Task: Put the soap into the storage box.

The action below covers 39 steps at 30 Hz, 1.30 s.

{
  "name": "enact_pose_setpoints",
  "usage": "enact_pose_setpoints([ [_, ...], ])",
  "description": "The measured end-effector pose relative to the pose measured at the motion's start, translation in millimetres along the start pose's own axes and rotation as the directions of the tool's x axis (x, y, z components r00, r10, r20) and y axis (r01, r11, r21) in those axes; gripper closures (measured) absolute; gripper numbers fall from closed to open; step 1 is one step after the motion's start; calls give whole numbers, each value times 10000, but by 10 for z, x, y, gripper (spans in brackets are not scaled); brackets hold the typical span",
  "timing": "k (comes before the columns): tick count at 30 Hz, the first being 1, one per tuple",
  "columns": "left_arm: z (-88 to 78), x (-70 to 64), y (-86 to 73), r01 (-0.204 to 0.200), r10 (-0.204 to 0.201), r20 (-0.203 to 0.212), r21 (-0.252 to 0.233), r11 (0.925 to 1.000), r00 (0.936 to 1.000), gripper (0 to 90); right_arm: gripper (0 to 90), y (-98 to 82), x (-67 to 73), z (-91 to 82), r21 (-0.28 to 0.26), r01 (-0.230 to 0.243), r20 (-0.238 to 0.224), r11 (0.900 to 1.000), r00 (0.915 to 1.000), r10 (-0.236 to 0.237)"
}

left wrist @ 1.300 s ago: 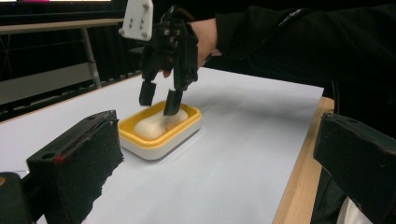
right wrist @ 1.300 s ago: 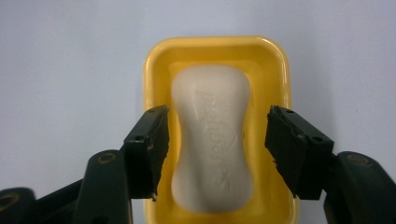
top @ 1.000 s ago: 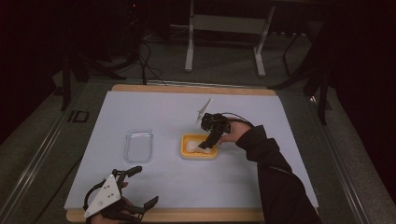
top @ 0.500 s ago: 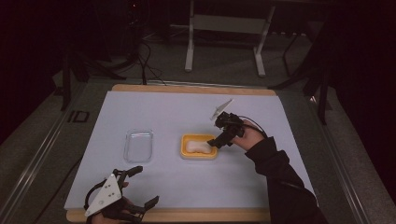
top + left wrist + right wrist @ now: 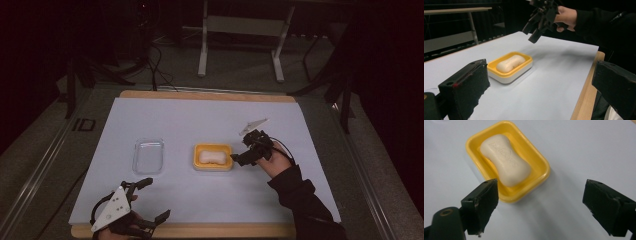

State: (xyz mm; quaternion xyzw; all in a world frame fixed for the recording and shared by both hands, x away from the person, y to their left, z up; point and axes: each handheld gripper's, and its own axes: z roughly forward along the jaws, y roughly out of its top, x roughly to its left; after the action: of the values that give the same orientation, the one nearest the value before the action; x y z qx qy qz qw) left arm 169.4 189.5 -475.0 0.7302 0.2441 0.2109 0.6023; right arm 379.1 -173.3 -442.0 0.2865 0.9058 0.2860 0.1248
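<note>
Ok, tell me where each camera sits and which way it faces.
High view: above the near edge, looking forward and down on the table; both hands, left tool, right tool.
Left gripper view: on the left tool, facing across the soap dish to the right tool.
Right gripper view: looking down between open jaws.
All share the dish with soap.

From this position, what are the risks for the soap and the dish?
1. The right gripper hangs open close beside the yellow dish; a low sideways move might knock the dish and slide it across the smooth white cover.
2. The soap bar lies loose in the dish, so a bump could tip it out.
3. The clear lid is hard to see and may be struck.
</note>
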Motion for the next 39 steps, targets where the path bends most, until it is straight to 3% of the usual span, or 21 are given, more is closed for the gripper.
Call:
enact_pose_setpoints([
  [2, 1, -2, 0, -14, 14, -4, 3, 10000, 10000, 11, 131, -81, -7, -16, -221, -182, 11, 9996, 9998, 183],
  [5, 4, -4, 0, -32, 32, 7, 3, 10000, 10000, 12, 131, -186, 5, -62, -495, -346, 470, 9982, 9982, 370],
  [9, 4, -5, 0, -45, 46, -19, 35, 10000, 10000, 11, 131, -315, 18, -127, -644, -681, 676, 9956, 9951, 724],
  [13, 1, -11, 1, -82, 82, -3, 58, 9999, 10000, 11, 133, -442, 59, -211, -824, -1054, 708, 9910, 9913, 1113],
  [20, 2, -21, 3, -95, 94, 30, 57, 9999, 10000, 11, 135, -623, 178, -313, -1159, -1230, 950, 9856, 9864, 1343],
  [23, -2, -20, 3, -84, 84, 48, 51, 10000, 10000, 11, 135, -691, 226, -364, -1410, -1375, 833, 9804, 9851, 1502],
  [32, 5, -25, 5, -90, 89, 58, 90, 9999, 9999, 11, 135, -887, 302, -441, -1481, -1487, 973, 9777, 9817, 1640],
  [36, 10, -25, 6, -125, 124, 75, 107, 9999, 9999, 11, 135, -960, 316, -473, -1732, -1891, 819, 9666, 9752, 2055],
  [39, 13, -34, 7, -171, 170, 99, 123, 9998, 9998, 11, 134, -1003, 342, -465, -1669, -1820, 977, 9690, 9749, 1999],
])
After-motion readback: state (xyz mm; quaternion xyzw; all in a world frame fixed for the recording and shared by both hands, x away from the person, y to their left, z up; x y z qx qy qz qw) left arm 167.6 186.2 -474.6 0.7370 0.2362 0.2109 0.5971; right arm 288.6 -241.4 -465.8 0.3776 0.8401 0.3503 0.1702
